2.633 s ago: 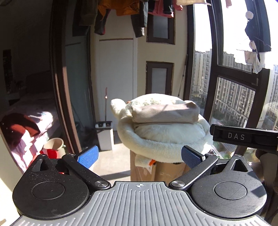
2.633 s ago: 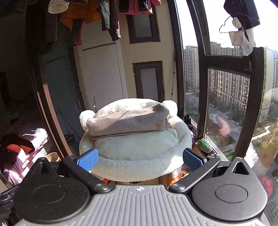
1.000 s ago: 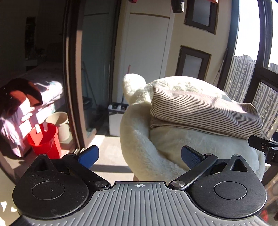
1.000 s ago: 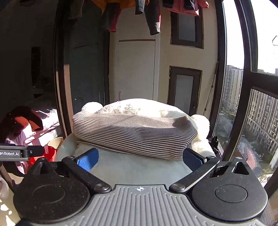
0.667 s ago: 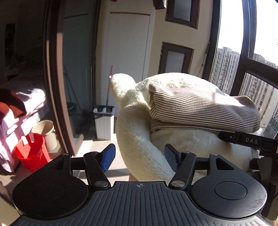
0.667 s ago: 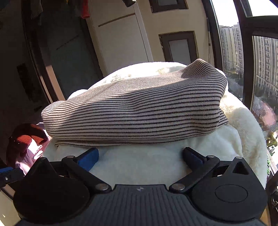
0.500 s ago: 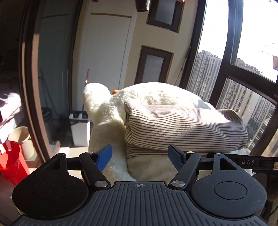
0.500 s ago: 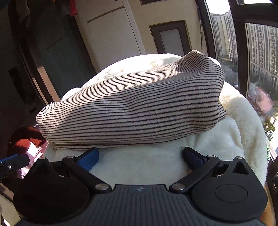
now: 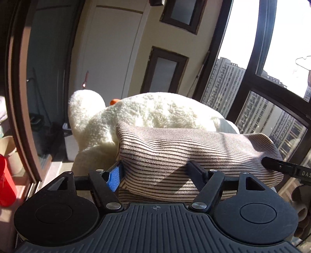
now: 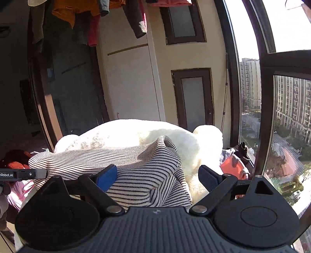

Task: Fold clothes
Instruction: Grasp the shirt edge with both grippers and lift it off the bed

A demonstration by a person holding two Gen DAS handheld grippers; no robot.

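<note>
The left gripper (image 9: 155, 172) has its fingers (image 9: 113, 176) partly closed around the near left end of a folded striped garment (image 9: 175, 151), the cloth bulging between them; the grip looks firm, though the right finger's contact is partly hidden. The right gripper (image 10: 158, 178) holds its fingers (image 10: 107, 177) spread apart: the left one rests on the striped cloth, the right one sits just beside a white fleece blanket (image 10: 136, 132), gripping nothing. The garment, cream with thin dark stripes, lies on top of the fleece blanket, which covers a rounded mound near the window. A raised fold of the garment peaks toward the far right edge. Beyond the mound stands a cream wall with a white door (image 10: 134, 81) and a dark-framed frosted panel (image 10: 192, 97). Clothes (image 10: 89, 17) hang overhead. Tall dark-framed windows (image 10: 266, 97) on the right show apartment towers in sunlight. A red bucket (image 9: 5, 181) stands on the floor at far left.
</note>
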